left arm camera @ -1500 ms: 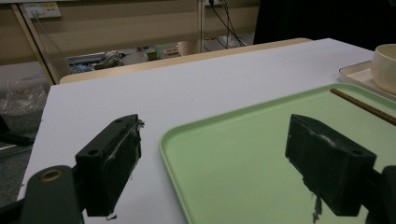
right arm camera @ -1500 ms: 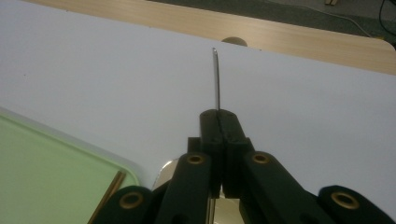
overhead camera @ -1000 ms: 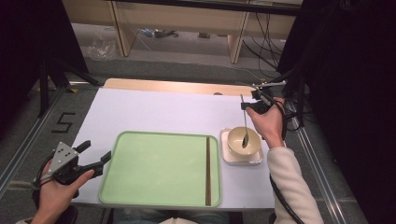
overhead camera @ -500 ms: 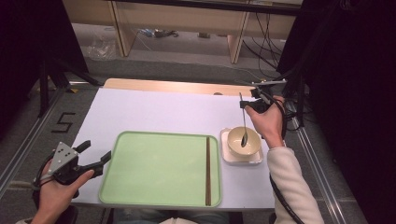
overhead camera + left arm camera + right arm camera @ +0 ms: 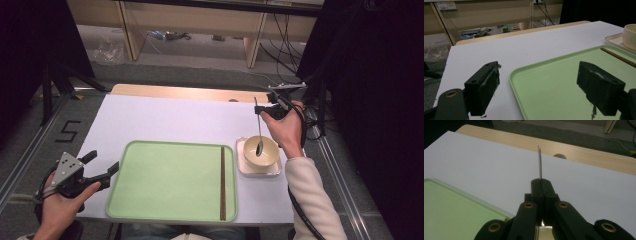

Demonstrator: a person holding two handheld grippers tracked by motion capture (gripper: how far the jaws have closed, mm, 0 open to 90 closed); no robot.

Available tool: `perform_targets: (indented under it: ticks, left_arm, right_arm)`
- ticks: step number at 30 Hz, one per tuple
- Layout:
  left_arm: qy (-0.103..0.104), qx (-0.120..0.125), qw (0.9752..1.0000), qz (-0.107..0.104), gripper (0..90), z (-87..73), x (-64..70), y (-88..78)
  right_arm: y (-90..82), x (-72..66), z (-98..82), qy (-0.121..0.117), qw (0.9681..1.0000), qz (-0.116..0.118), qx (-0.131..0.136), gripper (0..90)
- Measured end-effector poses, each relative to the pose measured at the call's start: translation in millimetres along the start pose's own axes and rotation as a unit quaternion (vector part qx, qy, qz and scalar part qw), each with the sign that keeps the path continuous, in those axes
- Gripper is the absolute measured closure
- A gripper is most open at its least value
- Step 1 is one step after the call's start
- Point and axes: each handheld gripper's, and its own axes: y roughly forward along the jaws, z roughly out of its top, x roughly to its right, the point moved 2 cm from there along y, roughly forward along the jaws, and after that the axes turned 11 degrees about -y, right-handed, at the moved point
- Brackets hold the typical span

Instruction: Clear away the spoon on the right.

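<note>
free: tray (image 5: 170, 180) middle, white table (image 5: 170, 120) beyond | blocked: chopstick (image 5: 223, 182), bowl (image 5: 267, 156) at right

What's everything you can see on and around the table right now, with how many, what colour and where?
tray: one, light green, front middle of the table
chopsticks: dark brown, laid along the tray's right side; whether one or a pair I cannot tell
bowl: one, cream, right of the tray, standing on the small dish
small dish: one, white, squarish, under the bowl
spoon: one, metal, its scoop down in the bowl, handle up
table cover: one, white, over a wooden table top
left gripper: one, black, fingers open, at the tray's left edge, holding nothing
right gripper: one, black, fingers shut on the spoon handle, above the bowl
</note>
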Motion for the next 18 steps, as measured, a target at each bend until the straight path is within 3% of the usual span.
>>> perform_targets:
  ticks: [6,10,18]
  left_arm:
    - [0.000,0.000,1.0000,-0.001,17.8,0.1,-0.1,0.1]
    - [0.000,0.000,1.0000,-0.001,17.8,0.1,-0.1,0.0]
    - [0.000,0.000,1.0000,-0.001,17.8,0.0,-0.1,0.1]
  right_arm:
    - [2.4,-4.5,0.8,0.001,1.0000,0.005,0.001,90.0]
    - [3.0,-9.4,1.9,0.012,0.9997,0.019,-0.009,90.0]
    - [9.0,-21.2,2.8,0.009,0.9991,0.032,-0.026,90.0]
